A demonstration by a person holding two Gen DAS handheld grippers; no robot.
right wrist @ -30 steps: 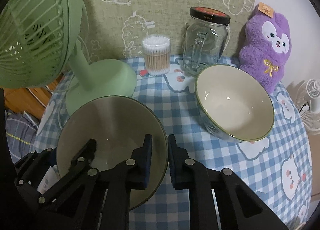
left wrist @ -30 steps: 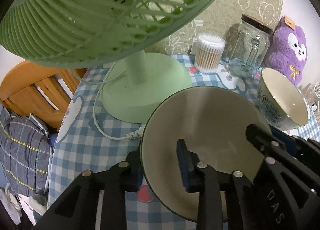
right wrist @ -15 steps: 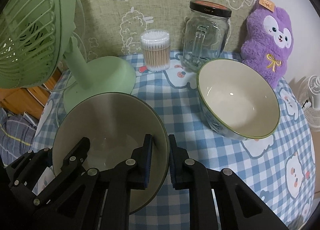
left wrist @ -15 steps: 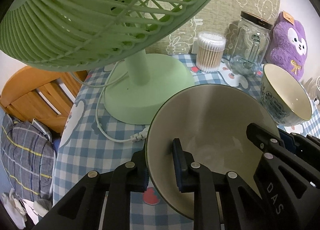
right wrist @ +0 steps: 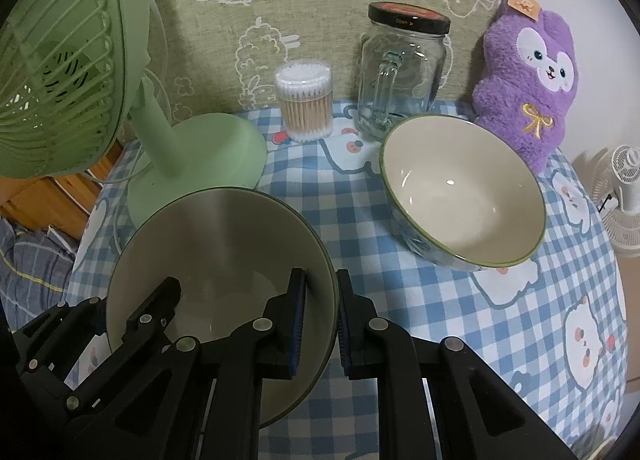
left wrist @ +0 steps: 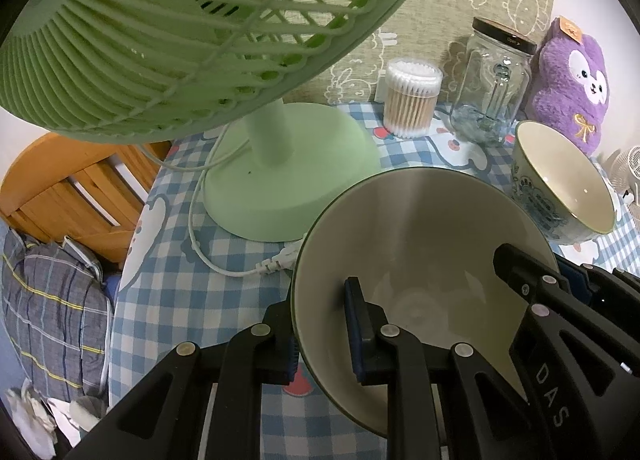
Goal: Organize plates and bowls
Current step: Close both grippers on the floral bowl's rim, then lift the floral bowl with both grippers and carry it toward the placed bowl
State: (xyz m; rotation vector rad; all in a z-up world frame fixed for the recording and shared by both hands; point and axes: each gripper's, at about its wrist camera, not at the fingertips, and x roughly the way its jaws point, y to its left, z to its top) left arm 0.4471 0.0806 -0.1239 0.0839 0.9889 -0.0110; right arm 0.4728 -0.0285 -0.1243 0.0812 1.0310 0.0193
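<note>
Near bowl [right wrist: 224,260] sits on bench [right wrist: 520,340] beside fan [right wrist: 192,164]. Left gripper [left wrist: 324,336] and right gripper [right wrist: 322,316] jaws clamp opposite rims. Likely ceramic: rigid, slippery, breakable; rim hold suits.

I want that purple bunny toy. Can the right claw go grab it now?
Probably not yet. The right claw is shut on the rim of the near bowl, so it is busy. The second bowl also sits in front of the purple plush toy.
</note>
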